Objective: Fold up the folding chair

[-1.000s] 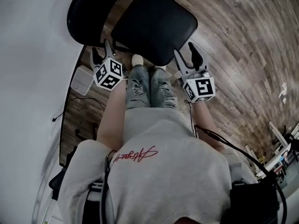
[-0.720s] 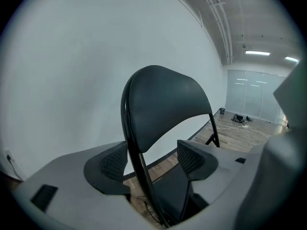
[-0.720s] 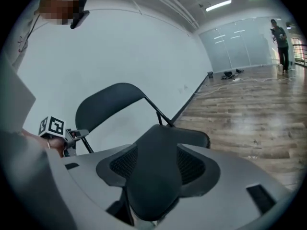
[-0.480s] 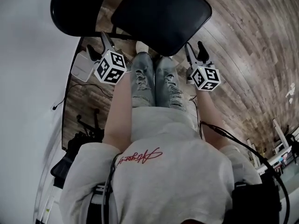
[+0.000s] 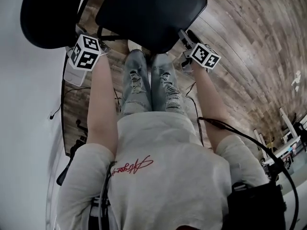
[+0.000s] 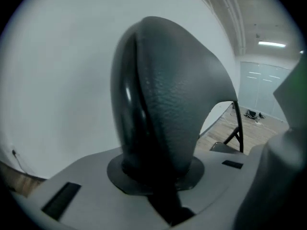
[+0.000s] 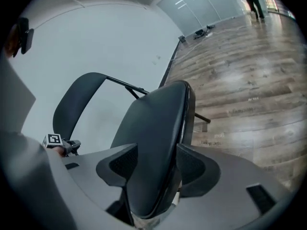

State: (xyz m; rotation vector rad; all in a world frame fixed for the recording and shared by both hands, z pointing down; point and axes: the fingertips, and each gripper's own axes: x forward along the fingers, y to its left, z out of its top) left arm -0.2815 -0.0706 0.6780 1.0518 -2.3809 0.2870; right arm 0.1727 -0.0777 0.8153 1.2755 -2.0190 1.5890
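Seen from above, a person in a grey shirt (image 5: 168,176) stands over a black folding chair (image 5: 144,18) at the edge of the wood floor (image 5: 249,42), by a white wall (image 5: 19,104). The right gripper (image 5: 187,37) pinches the rim of the seat (image 7: 153,143). The left gripper (image 5: 80,33), its jaws just narrowed, clamps the padded backrest (image 6: 168,95), nearest the wall.

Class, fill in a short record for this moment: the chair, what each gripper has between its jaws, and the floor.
Chair: black folding chair, still unfolded
Left gripper: jaws have just been closing, edge of the backrest between them, gripped
Right gripper: pads on either side of the seat edge, gripping it
Floor: wood planks
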